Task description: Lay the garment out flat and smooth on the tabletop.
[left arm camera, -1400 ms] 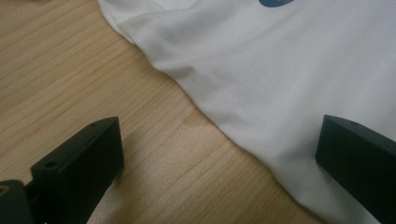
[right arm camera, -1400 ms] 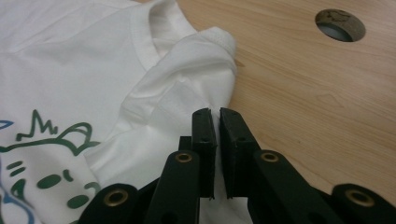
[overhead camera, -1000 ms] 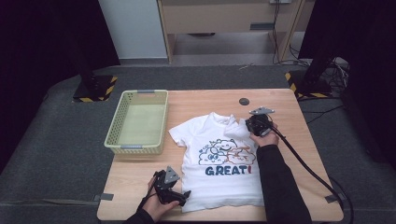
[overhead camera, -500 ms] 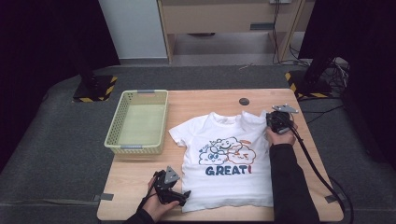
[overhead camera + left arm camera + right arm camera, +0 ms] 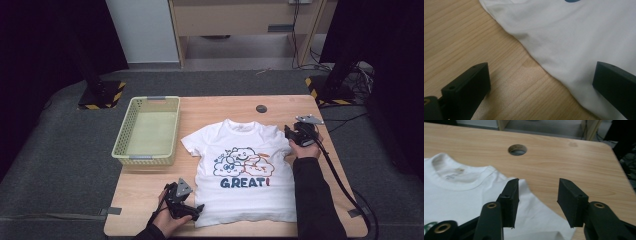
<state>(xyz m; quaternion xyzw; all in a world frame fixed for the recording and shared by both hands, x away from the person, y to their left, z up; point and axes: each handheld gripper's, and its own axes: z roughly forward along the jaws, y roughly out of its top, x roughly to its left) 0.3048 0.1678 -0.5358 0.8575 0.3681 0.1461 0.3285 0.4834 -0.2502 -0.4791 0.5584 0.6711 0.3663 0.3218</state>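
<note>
right sleeve lies under the parted right fingers; left fingers straddle the hem corner

near edge: left gripper [image 5: 192,212] sits low at the bottom left corner of the white t-shirt [image 5: 245,172], which lies flat, print up, on the tabletop [image 5: 210,107]. in the left gripper view its fingers [image 5: 466,86] stand wide apart, released, nothing pinched; the shirt's hem edge runs diagonally between them, cloth toward the one at the right of that view, bare wood toward the other.

mid: shirt's long axis runs from the near hem to the collar at the far side; basket [image 5: 147,127] stands beside it on the left, apart from the cloth.

far: right gripper [image 5: 291,134] is at the shirt's right sleeve. its jaws have just been opening; in the right gripper view the fingers [image 5: 510,200] are parted, sleeve cloth lying below and between them, not clamped. judgement: the sleeve has likely been let go, and the right hand is the nearer one to it. tabletop's cable hole [image 5: 517,149] lies beyond.
</note>
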